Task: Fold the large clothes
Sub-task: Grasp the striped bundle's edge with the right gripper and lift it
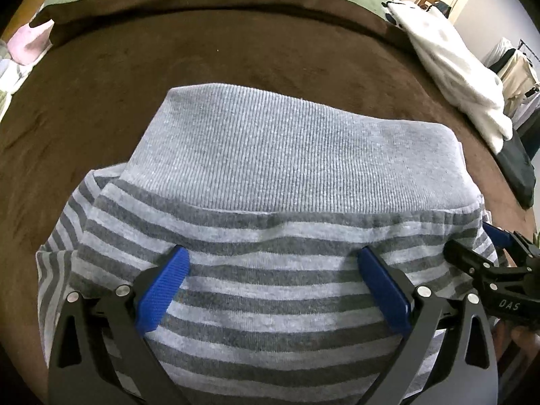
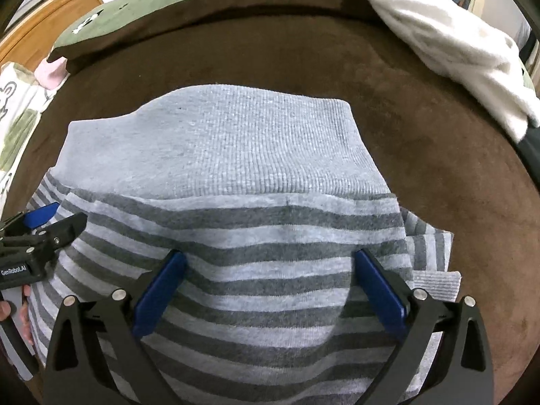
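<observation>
Left wrist: both tools, left tool (image 1: 273, 270) & right tool (image 2: 270, 271), spread, empty over striped garment (image 1: 270, 280), prob. flattening fold on bed (image 1: 101, 101).

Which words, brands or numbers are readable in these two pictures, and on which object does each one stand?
"DAS": white letters on the right gripper, seen in the left wrist view.
"GenRoboLAI": white print on the left gripper, seen in the right wrist view; the last letters are blurred.
The striped garment shows no text.

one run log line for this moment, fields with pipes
step: folding | item: grey striped knit garment folded on brown blanket | left gripper: open above it | right gripper: open above it | aside: white cloth
</observation>
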Tool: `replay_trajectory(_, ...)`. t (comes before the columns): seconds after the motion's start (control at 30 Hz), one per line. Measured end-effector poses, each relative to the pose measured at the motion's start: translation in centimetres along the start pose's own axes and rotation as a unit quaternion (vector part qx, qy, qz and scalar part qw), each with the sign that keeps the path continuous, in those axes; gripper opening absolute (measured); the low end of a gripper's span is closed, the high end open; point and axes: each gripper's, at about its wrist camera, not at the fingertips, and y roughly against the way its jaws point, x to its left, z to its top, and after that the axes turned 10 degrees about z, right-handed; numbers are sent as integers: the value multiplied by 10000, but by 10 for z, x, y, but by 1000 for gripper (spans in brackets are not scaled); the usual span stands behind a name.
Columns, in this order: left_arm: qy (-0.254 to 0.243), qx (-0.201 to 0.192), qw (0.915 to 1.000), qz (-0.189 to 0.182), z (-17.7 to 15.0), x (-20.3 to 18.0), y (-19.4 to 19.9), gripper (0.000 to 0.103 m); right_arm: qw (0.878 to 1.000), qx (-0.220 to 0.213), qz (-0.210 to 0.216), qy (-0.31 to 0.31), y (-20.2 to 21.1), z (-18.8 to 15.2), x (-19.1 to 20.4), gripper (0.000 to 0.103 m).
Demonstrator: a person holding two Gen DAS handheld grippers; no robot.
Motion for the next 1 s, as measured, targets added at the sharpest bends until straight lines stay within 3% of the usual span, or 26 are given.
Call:
replay_trajectory(0.4,-12,46,10000,3,5,-2,-1,98,9997,-13,122,-204,5,4,-8,98)
replay_trajectory(0.63,122,362,9993,33,14,3,15,97,9962,-367,402,-683,53,5,-24,97)
replay_trajectory(0.87,194,358,9989,212,2,12,49,97,9800,-682,830,-1673,109,-19,-58,97)
replay_trajectory(1.0,187,382,9987,286,-12,15,60,97,9601,-795,1072,-2458,130,-53,-77,97)
